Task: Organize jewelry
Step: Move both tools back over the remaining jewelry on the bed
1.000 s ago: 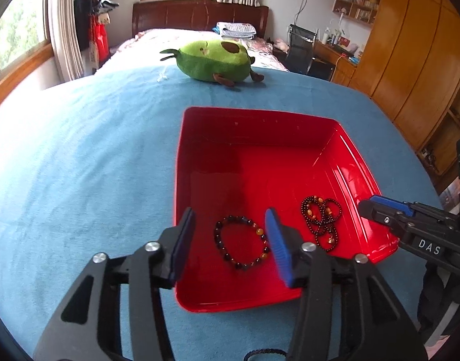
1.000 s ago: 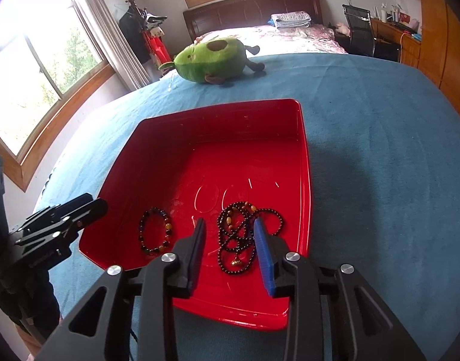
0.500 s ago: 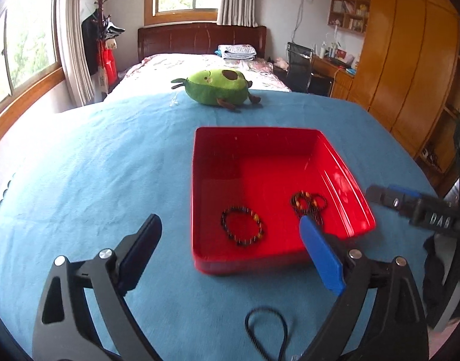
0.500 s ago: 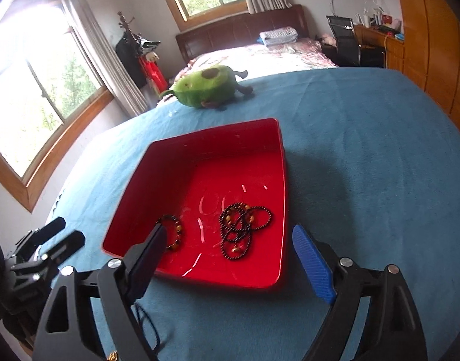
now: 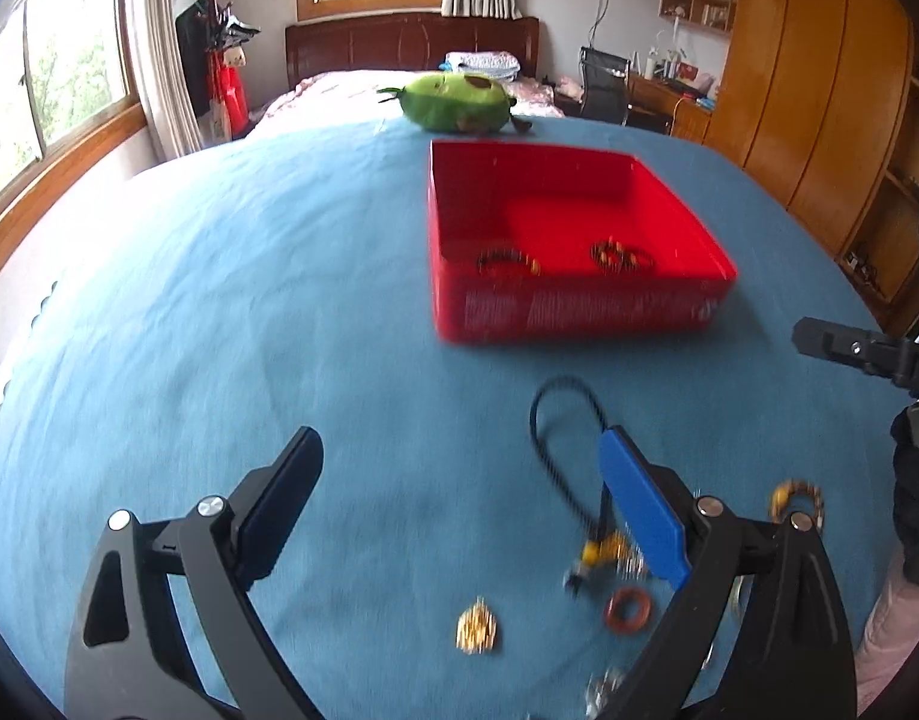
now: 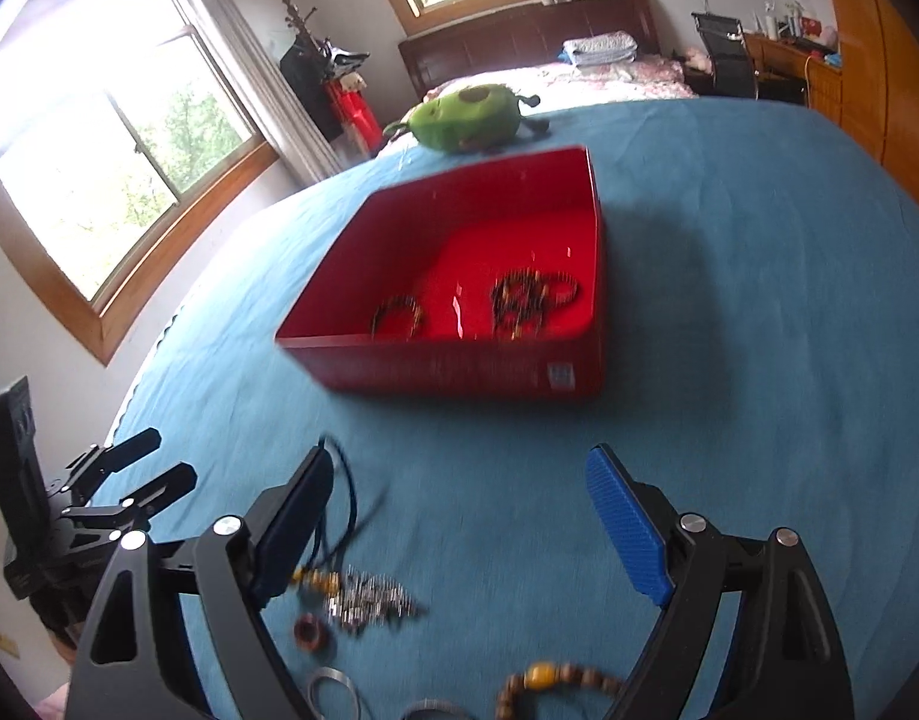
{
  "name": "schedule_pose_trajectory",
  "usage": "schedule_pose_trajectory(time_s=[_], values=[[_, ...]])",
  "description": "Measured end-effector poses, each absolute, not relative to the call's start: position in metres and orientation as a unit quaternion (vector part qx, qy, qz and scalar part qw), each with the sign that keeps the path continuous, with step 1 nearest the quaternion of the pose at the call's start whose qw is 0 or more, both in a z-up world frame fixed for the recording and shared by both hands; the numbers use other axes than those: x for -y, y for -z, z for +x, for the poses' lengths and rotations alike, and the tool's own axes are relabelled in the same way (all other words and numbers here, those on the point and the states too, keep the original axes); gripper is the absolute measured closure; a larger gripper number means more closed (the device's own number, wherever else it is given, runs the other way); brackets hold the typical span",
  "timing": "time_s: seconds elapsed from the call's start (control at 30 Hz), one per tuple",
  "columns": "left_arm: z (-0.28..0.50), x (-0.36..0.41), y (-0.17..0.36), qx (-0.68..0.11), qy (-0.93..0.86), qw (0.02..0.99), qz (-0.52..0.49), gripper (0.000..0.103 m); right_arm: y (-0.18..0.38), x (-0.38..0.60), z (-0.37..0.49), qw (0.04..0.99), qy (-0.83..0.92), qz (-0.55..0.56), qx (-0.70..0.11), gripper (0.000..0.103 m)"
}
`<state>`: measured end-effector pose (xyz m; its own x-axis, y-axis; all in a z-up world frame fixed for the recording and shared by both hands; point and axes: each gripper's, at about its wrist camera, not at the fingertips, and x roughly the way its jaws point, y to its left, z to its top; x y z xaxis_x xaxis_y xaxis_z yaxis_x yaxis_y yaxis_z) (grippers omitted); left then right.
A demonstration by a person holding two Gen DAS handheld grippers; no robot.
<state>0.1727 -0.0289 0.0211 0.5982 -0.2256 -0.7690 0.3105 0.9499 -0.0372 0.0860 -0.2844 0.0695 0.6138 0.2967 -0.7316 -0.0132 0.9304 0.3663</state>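
Observation:
A red tray (image 5: 579,315) (image 6: 459,366) stands on the blue cloth and holds a dark bead bracelet (image 5: 507,258) (image 6: 397,315) and a tangle of beaded strands (image 5: 621,253) (image 6: 531,297). Loose jewelry lies in front of it: a black cord necklace (image 5: 555,420) (image 6: 345,504), a gold piece (image 5: 477,631), a reddish ring (image 5: 627,609) (image 6: 312,633), a silver chain (image 6: 369,600), a brown bead bracelet (image 6: 555,681) (image 5: 798,495). My left gripper (image 5: 459,504) is open and empty above the loose pieces. My right gripper (image 6: 459,528) is open and empty.
A green avocado plush (image 5: 456,102) (image 6: 468,120) lies beyond the tray. A bed, a coat rack and windows stand behind; wooden wardrobes (image 5: 819,90) on the right. Each gripper shows at the edge of the other's view, the right one (image 5: 861,351) and the left one (image 6: 99,492).
Both grippers have opened wide and pulled back from the tray toward the near edge. The loose jewelry in front of the tray has come into view.

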Motion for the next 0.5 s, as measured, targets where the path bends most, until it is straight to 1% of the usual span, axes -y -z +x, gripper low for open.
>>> schedule_pose_trajectory(time_s=[0.3,0.5], values=[[0.136,0.011,0.013,-0.459,0.144,0.875,0.046,0.011,-0.048,0.283,0.042,0.872,-0.089,0.164,-0.452,0.015],[0.130,0.002,0.026,-0.478,0.138,0.867,0.035,0.011,-0.041,0.278,0.029,0.868,-0.095,0.164,-0.459,0.015]])
